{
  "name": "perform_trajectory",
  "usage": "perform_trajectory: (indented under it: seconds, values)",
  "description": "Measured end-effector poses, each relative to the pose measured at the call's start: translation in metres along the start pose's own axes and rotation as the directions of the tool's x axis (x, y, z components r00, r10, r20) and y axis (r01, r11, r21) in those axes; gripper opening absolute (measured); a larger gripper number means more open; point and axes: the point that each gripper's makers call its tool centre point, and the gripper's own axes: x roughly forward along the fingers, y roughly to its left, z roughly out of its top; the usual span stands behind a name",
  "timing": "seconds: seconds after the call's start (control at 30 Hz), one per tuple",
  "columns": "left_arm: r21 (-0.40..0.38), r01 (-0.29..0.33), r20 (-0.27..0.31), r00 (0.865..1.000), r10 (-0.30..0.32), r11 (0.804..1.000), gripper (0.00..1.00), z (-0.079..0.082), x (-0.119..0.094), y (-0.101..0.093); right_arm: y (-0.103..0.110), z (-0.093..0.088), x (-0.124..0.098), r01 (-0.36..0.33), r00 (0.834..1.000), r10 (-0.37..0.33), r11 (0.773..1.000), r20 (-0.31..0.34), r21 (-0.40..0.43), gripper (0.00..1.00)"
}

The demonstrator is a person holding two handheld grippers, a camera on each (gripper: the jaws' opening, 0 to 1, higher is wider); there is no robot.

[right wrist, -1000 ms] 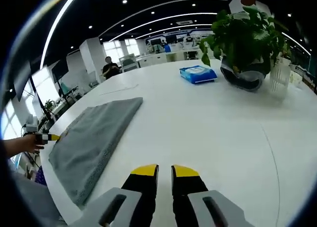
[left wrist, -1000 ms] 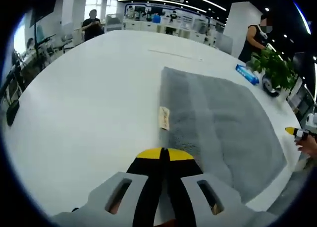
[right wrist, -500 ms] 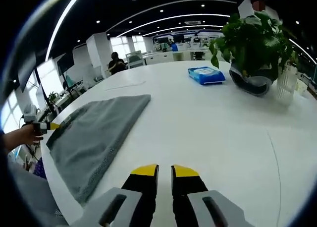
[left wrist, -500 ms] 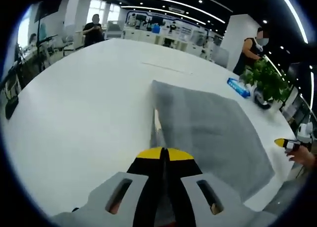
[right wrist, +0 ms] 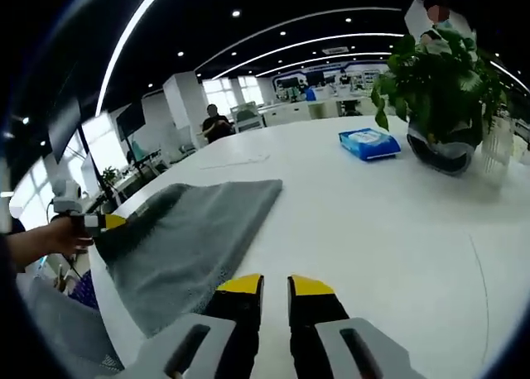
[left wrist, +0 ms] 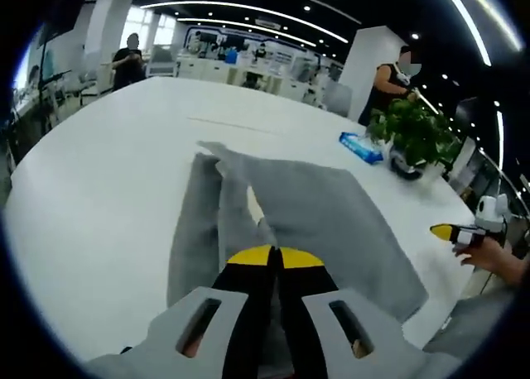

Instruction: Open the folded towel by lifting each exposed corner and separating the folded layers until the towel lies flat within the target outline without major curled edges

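The grey towel (left wrist: 331, 213) lies on the white table (left wrist: 91, 172). My left gripper (left wrist: 275, 257) is shut on the towel's near edge and holds the top layer raised. The lifted fold runs away from the jaws as a ridge, with a lower layer (left wrist: 192, 230) bared to its left. In the right gripper view the towel (right wrist: 199, 230) rises toward the left gripper (right wrist: 106, 222), held in a hand (right wrist: 41, 242). My right gripper (right wrist: 276, 285) hovers over the table beside the towel, its jaws slightly open with nothing between them. In the left gripper view the right gripper (left wrist: 447, 231) sits far right.
A potted plant (right wrist: 439, 73) and a blue packet (right wrist: 370, 142) stand on the table (right wrist: 397, 222) beyond the towel; the same plant (left wrist: 414, 131) and packet (left wrist: 362, 147) lie far right in the left gripper view. Two people (left wrist: 128, 56) (left wrist: 393, 77) stand past the table's far edge.
My left gripper has lifted the towel's top layer and drawn it over, baring a lower layer at left. The right gripper has come closer to the towel.
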Motion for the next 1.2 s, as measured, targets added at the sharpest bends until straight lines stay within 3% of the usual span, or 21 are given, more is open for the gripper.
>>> perform_trajectory:
  seconds: [0.2,0.43,0.63,1.2]
  values:
    - [0.085,0.052,-0.041,0.998,-0.049,0.995,0.01,-0.005,0.011,-0.027,0.010,0.008,-0.001,-0.045,0.998,0.044,0.999,0.036,0.026,0.12]
    - [0.124,0.106,-0.023,0.994,-0.103,0.987,0.01,-0.002,0.018,-0.059,0.010,0.016,-0.003,-0.066,0.995,0.061,0.996,0.073,0.064,0.14]
    - [0.148,0.161,-0.042,0.987,-0.156,0.976,0.01,-0.006,0.027,-0.090,0.020,0.028,-0.007,-0.114,0.986,0.104,0.991,0.129,0.068,0.16]
    - [0.195,0.312,-0.087,0.950,-0.300,0.930,0.01,-0.017,0.041,-0.168,0.034,0.031,-0.006,-0.182,0.976,0.173,0.981,0.132,0.064,0.16]
